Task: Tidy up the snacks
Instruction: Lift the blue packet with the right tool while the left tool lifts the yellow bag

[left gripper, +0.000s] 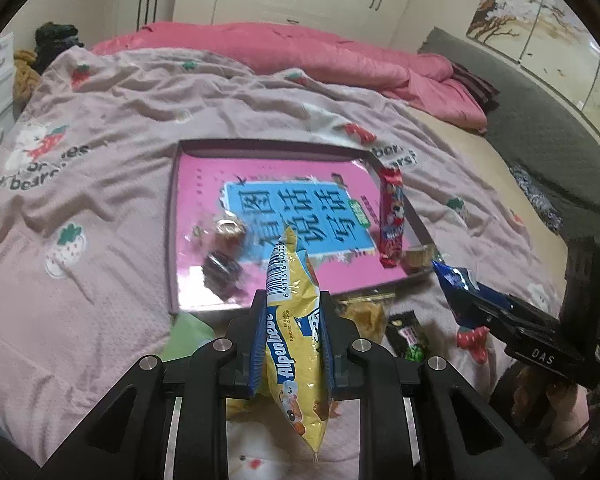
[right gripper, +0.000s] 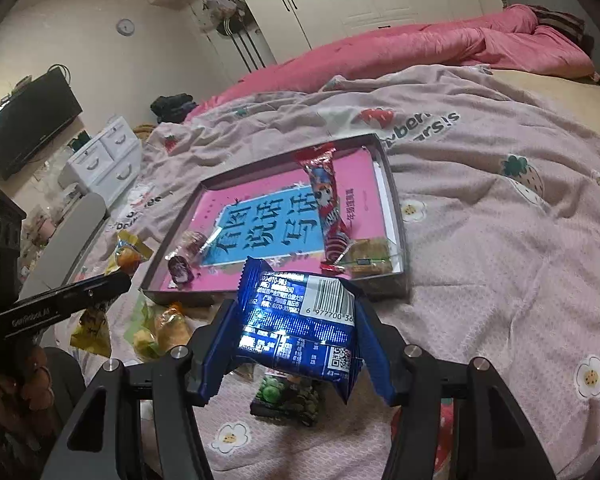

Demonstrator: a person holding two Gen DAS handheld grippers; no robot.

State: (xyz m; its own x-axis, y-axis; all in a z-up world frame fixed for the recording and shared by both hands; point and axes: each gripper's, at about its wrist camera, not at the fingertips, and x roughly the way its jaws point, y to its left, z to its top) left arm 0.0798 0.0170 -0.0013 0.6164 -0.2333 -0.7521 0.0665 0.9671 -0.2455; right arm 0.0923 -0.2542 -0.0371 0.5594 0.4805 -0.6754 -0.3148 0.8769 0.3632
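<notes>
Two grippers each pinch a snack above the bed. The left gripper [left gripper: 292, 344] has its jaws pressed onto a yellow plastic Alpenliebe bag [left gripper: 296, 344], which stands upright between them with its barcode end poking out past the tips. The right gripper [right gripper: 296, 340] clamps a shiny blue foil packet [right gripper: 300, 320] flat between its blue-padded jaws, barcode facing up. Under the right jaws a dark packet printed with green peas [right gripper: 286, 398] lies on the pinkish-grey strawberry-print quilt [right gripper: 500, 240]. Left of those jaws, several loose yellow and orange wrapped sweets [right gripper: 160, 328] rest on the quilt. Just beyond both sets of tips sits a shallow grey rectangular tray [right gripper: 396, 216] lined with a pink book bearing a blue label. Inside it, ahead of the right jaws, a long red candy wrapper [right gripper: 328, 212] lies lengthwise along the right side, a small brownish square packet [right gripper: 370, 258] beside its near end, and two small round wrapped sweets [right gripper: 184, 260] sit ahead and to the left. Farther off, a rumpled pink duvet [right gripper: 420, 44] crosses the bed.
</notes>
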